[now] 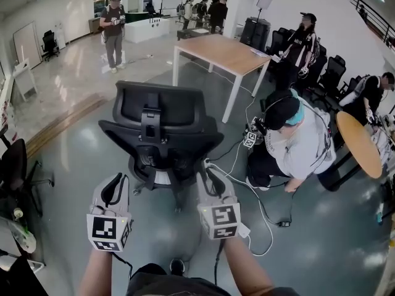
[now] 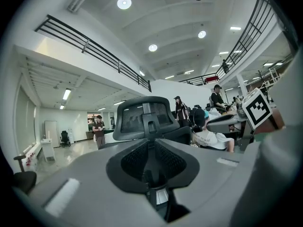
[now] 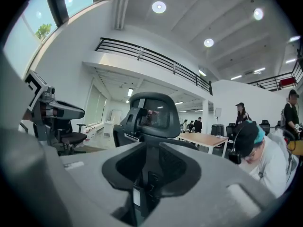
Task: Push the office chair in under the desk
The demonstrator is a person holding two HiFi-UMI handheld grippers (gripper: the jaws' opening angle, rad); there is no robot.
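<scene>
Office chair [image 1: 162,137] stands mid-floor, back toward the camera, headrest [image 1: 162,103] on top. It is not under the desk. Wooden desk [image 1: 225,51] is well apart, beyond the chair and up-right, with its near corner leg [image 1: 232,97] closest to the chair.

Left gripper [image 1: 113,187] is just behind the backrest's left edge, with a gap of floor showing between them. Right gripper [image 1: 212,179] has its tips at the backrest's lower right edge; contact can't be told. In both gripper views the jaws are released to a narrow slit with nothing between them, left gripper [image 2: 152,148] and right gripper [image 3: 150,149], and the chair back is straight ahead.

Grey floor [image 1: 80,147] is bare to the left of the chair and ahead toward the desk's left side. The right side is tight: a crouching person [image 1: 296,142] is near the chair's right, between chair and round table [image 1: 359,143]. White cable [image 1: 247,187] loops over the floor there. Black chair [image 1: 12,165] sits at the left frame edge. A standing person [image 1: 113,26] is far back.
</scene>
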